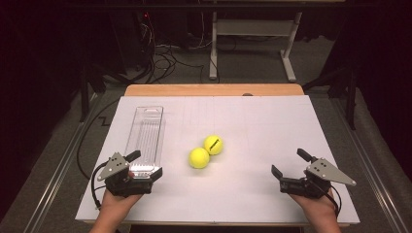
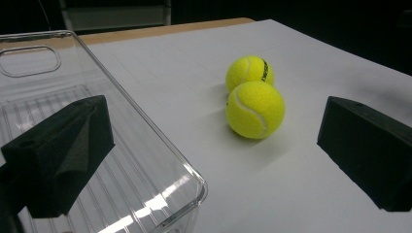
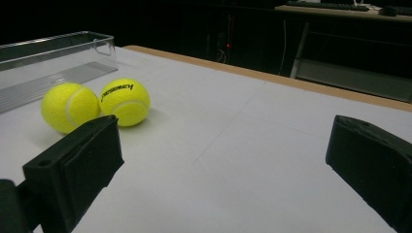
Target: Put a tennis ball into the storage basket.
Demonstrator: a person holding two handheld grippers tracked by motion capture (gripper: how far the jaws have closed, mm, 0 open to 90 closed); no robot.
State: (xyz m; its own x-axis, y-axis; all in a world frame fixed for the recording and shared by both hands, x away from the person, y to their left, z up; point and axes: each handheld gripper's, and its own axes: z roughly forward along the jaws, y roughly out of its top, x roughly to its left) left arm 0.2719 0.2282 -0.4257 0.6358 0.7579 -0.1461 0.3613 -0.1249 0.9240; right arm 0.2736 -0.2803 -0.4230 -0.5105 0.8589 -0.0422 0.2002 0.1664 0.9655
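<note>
Two yellow tennis balls touch each other mid-table: the nearer one (image 1: 199,158) (image 2: 255,109) (image 3: 70,107) and the farther one (image 1: 213,144) (image 2: 249,72) (image 3: 125,102), which has black lettering. A long clear plastic tray (image 1: 145,131) (image 2: 43,63) (image 3: 53,41) lies left of them. My left gripper (image 1: 145,165) (image 2: 214,116) is open at the tray's near end, one jaw over the tray and the other over the table beside it. My right gripper (image 1: 290,163) (image 3: 222,131) is open at the near right, with nothing between its jaws, aimed towards the balls.
The white sheet (image 1: 262,126) covers a wooden table (image 1: 214,90). Beyond the far edge are dark floor, cables and a desk frame (image 1: 252,43). A person's hands hold both grippers at the near edge.
</note>
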